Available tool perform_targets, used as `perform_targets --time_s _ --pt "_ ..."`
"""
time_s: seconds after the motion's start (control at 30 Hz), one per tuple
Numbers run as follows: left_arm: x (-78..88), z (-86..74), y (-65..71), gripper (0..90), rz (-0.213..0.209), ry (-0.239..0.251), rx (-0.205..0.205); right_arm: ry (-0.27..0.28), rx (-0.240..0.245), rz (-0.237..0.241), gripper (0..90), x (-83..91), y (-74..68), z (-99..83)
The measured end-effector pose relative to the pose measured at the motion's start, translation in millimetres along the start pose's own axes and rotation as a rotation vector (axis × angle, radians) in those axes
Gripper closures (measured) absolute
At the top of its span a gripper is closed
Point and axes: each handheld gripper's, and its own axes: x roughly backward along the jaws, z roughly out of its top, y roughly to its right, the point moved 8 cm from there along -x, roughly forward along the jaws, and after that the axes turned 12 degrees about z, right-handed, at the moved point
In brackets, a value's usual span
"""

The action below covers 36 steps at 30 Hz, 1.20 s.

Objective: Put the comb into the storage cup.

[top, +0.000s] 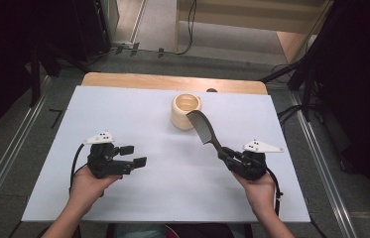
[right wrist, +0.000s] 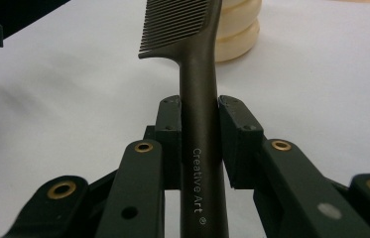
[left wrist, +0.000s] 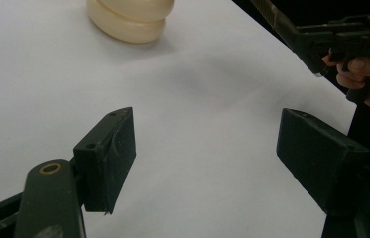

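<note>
A: High view: the right hand-held gripper [top: 224, 154] holds the comb [top: 205, 127] raised beside the cream cup [top: 186, 111] on the desk [top: 123, 198].

B: Left gripper view: left hand-held gripper [left wrist: 207, 148] released, empty.

A: Right gripper view: handle clamped. I'd tip the comb upright, then lower it centrally.

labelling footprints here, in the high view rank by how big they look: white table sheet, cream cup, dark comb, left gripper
1. white table sheet
2. left gripper, with its body
3. dark comb and cream cup: too alike to rank; the comb is longer, the cup wider, and the right gripper hides the comb's handle end.
</note>
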Motion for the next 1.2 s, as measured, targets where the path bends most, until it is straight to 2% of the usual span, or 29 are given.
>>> perform_targets --time_s 0.23,0.47,0.83,1.2 --pt "-6.7 7.6 2.8 24.2 0.006 -0.001 -0.004 0.031 0.002 -0.021 70.3 -0.2 -1.6 4.3" --pt "-10.5 16.3 5.0 24.2 0.004 0.009 0.001 0.063 0.009 -0.012 70.4 -4.0 -6.6 11.5" --pt "-9.5 28.0 5.8 24.2 0.003 0.029 0.022 0.077 0.047 0.021 70.4 -23.8 -26.1 26.0" --pt "-8.6 34.2 1.1 24.2 0.032 0.040 0.036 0.086 0.065 0.046 70.4 -50.8 -45.0 38.9"
